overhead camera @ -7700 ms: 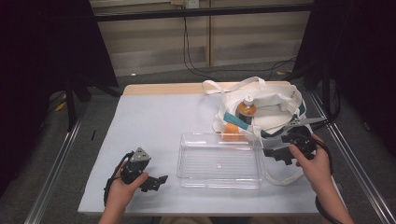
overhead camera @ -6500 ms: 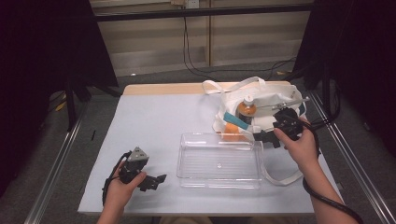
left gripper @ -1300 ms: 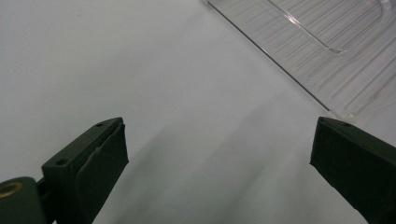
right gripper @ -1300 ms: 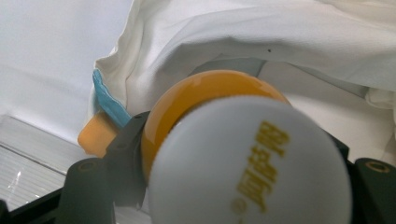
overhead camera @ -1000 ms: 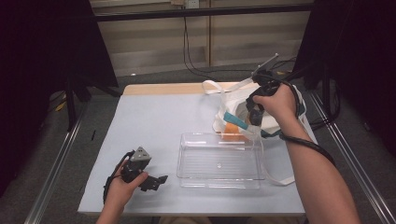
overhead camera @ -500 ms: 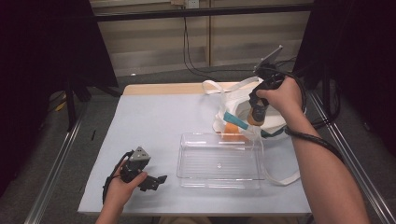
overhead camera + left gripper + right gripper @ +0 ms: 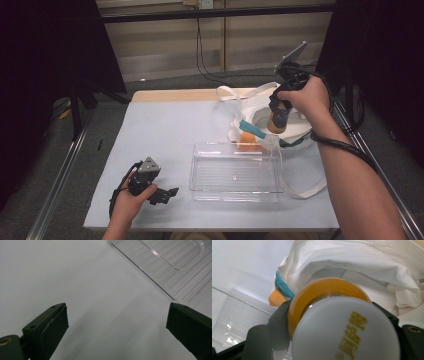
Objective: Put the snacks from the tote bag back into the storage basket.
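1. One orange bottle (image 7: 329,322) with a white cap is clamped in the right gripper (image 7: 278,112), above one white bag (image 7: 295,131).
2. One clear tray (image 7: 235,171) lies below-left of that gripper.
3. The left gripper (image 7: 161,192) rests with jaws apart, empty.

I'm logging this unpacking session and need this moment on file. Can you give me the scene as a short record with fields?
Surface: table with a white top
Right gripper: shut on an orange bottle with a white cap, held above the open white cloth bag
Left gripper: open, holding nothing, low over the table beside the tray
Clear plastic tray: in front of the bag, nothing in it
Also in the bag: an orange item with a teal strip at the mouth, kind unclear
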Motion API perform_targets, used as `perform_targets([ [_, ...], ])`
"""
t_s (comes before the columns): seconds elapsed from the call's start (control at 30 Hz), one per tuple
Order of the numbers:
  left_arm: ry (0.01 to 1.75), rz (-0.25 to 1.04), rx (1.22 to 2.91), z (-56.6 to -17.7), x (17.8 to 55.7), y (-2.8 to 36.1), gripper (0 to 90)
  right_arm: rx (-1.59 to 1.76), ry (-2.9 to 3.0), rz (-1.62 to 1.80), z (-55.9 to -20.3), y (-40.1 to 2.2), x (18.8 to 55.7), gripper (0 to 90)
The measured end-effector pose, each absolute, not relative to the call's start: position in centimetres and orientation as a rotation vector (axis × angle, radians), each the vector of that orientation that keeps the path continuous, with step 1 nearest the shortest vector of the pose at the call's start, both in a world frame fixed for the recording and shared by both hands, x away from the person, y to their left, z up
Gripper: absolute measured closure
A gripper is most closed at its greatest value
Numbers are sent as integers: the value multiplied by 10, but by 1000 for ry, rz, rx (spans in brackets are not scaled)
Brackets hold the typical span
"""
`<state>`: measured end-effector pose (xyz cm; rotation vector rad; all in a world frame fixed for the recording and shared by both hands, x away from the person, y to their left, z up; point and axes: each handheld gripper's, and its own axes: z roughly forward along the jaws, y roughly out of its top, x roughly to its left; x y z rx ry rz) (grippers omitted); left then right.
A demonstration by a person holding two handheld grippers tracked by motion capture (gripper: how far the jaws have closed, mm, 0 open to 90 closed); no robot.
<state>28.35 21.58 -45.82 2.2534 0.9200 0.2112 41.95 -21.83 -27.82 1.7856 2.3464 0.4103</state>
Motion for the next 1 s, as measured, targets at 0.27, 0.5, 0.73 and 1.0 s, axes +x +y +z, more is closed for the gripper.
perform_targets([
  [0.27, 917, 205, 2253, -459, 284, 216, 38, 1801, 2361, 391, -271, -220, 418, 303],
  [0.5, 920, 205, 2257, -458, 283, 215, 38, 1803, 2381, 373, -268, -221, 416, 303],
  [0.73, 913, 210, 2266, -459, 283, 214, 38, 1801, 2396, 374, -269, -220, 412, 303],
  [1.0, 917, 204, 2264, -460, 283, 213, 38, 1776, 2419, 367, -268, -217, 408, 303],
])
